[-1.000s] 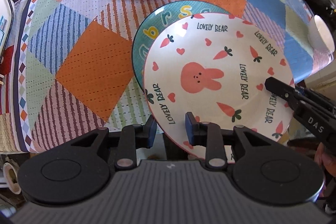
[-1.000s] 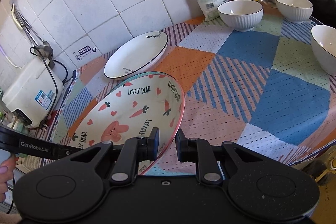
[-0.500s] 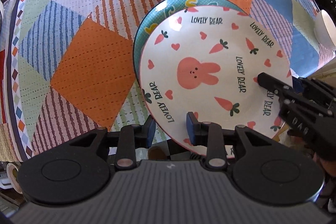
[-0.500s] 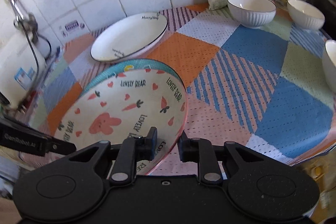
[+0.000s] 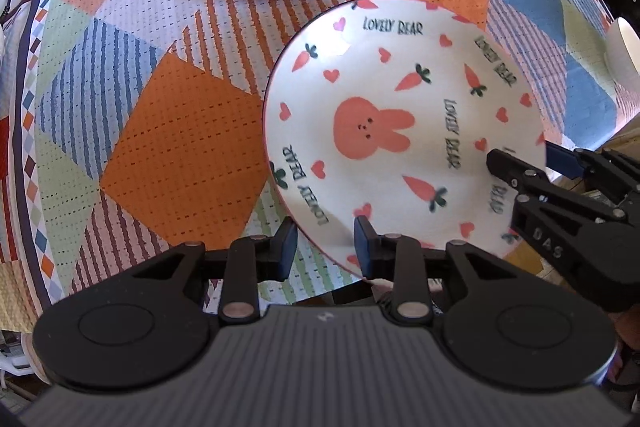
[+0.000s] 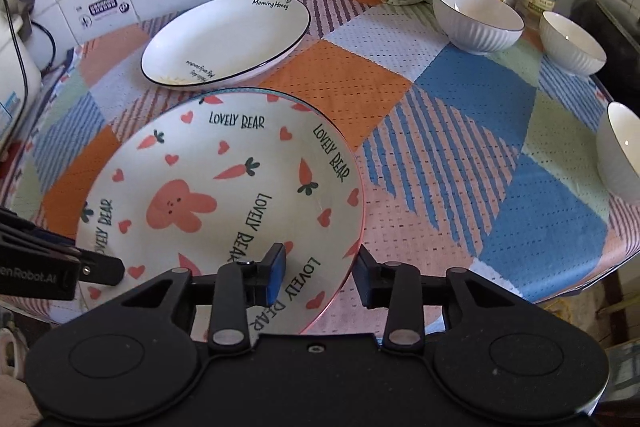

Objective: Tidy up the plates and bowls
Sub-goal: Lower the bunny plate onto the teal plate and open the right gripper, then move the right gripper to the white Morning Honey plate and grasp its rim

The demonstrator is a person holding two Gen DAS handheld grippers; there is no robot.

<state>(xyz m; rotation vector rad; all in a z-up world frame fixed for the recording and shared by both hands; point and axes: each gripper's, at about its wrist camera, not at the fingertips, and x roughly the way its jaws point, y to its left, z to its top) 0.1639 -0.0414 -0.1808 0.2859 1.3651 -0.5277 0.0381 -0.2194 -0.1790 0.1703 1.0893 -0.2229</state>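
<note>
At the near left, the left gripper [image 5: 325,243] straddles the near rim of the rabbit plate [image 5: 400,123], though I cannot tell whether it grips. A second ago a teal plate peeked out beneath; now the rabbit plate covers it, stacked near the table's [image 6: 460,155] front edge. At right, the right gripper [image 6: 320,277] is opening, pads off the rim: this stacking looks done.

Bunny plate [image 6: 224,195]: white ground, pink rim, pink rabbit at centre, pink hearts, orange-pink carrots with dark green tops, black lettering. Oval plate [image 6: 228,39]: white, thin black rim, black script. Tablecloth [image 6: 460,131]: patchwork of orange, blue, pale green and pink squares, some diagonally striped, others dotted. Bowls [image 6: 478,17]: white, ribbed outside, dark rim line. Left tongs [image 5: 325,247] and right tongs [image 6: 320,275]: black, with blue pads.
</note>
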